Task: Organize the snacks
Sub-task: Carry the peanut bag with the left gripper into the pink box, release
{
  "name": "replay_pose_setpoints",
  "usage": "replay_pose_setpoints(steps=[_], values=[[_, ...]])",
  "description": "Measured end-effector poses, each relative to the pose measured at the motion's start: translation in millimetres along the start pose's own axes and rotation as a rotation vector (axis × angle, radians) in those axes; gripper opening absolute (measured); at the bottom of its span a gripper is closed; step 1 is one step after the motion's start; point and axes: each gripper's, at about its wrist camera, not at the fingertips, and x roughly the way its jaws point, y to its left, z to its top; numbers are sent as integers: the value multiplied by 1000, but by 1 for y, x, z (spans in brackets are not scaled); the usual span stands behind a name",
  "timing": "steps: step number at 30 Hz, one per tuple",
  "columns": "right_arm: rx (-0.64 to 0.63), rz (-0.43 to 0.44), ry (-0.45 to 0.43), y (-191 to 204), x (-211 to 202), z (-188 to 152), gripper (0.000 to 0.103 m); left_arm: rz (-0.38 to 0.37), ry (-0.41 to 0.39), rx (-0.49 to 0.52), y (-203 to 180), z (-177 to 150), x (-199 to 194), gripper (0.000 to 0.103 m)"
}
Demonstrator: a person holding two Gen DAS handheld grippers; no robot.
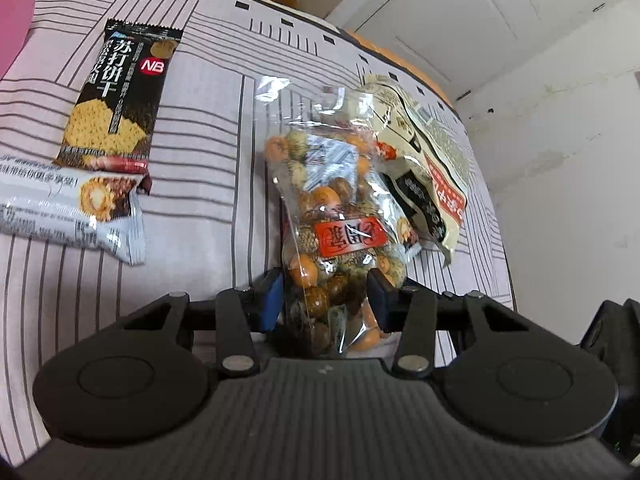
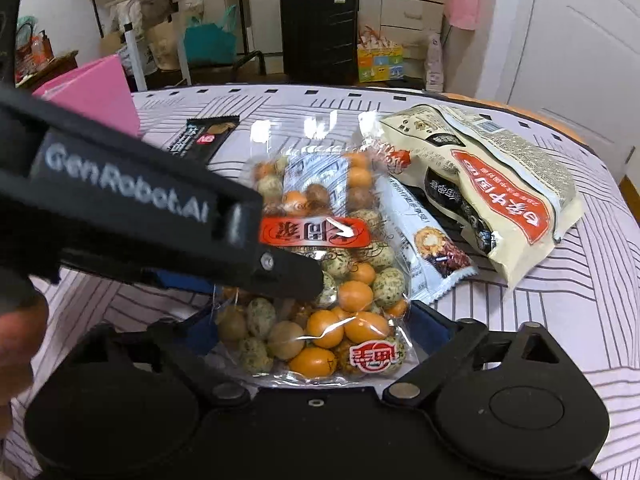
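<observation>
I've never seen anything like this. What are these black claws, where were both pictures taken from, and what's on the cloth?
No robot: a person holds a gripper in each hand, each with a camera looking along its fingers. One picture is from the left gripper, one from the right gripper. On the striped cloth lie a clear bag of round snacks, a black cracker packet, a white biscuit packet and a beige bag. The left gripper pinches the clear bag; the right stands open around its near end.
</observation>
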Motion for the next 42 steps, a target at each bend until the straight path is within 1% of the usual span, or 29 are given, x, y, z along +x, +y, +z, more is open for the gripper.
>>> replay_pose_setpoints(steps=[3,7,11,15,17,18,20,26,29,33,38,42], values=[[65,29,29,1,-8,0,95,29,7,43,-9,-6,-8,43],[109,69,59,8,-25,-5,95,63,32,80,-18,-14,-26,43],[106,94,64,21,-42,-12,95,88,58,89,-22,-22,-51,43],[98,114,68,33,-68,-17,95,113,60,101,-28,-33,-78,43],[62,112,50,43,-86,-20,95,119,61,101,-31,-39,-92,43],[55,120,38,48,-91,-18,95,115,68,85,-32,-40,-100,43],[52,139,13,53,-107,-17,95,116,65,97,-36,-43,-115,43],[-32,148,-45,72,-146,-11,95,124,14,119,-52,-58,-165,43],[-65,160,-52,84,-162,-7,95,123,-17,120,-57,-64,-188,43],[-117,177,-36,101,-184,-5,96,122,-27,97,-56,-68,-216,44],[-192,193,-35,129,-197,6,96,124,-35,62,-47,-74,-249,44],[-257,223,-56,151,-197,25,96,128,-81,39,-34,-71,-275,44]])
